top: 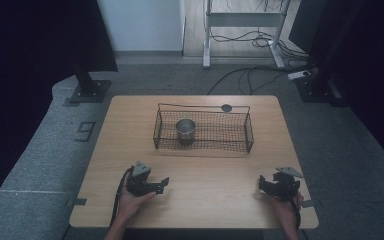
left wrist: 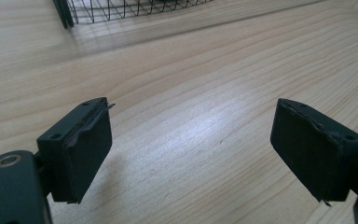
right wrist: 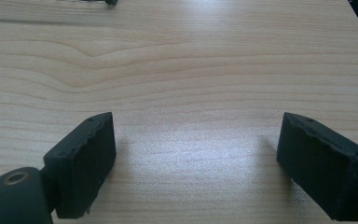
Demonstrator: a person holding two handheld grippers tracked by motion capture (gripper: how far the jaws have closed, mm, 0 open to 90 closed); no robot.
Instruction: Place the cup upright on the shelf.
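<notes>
A black wire basket stands at the back middle of the wooden table. Inside its left part sits an upright metal cup. My left gripper rests near the front left of the table, held by a hand, open with nothing between its jaws. My right gripper sits near the front right edge, also open and empty. In the left gripper view the gripper has its pads wide apart over bare wood, with the basket's corner at the top. The right gripper view has that gripper open over bare wood.
A small dark round disc lies behind the basket at the table's back edge. Black stands and cables sit on the grey floor beyond the table. A white desk frame stands farther back.
</notes>
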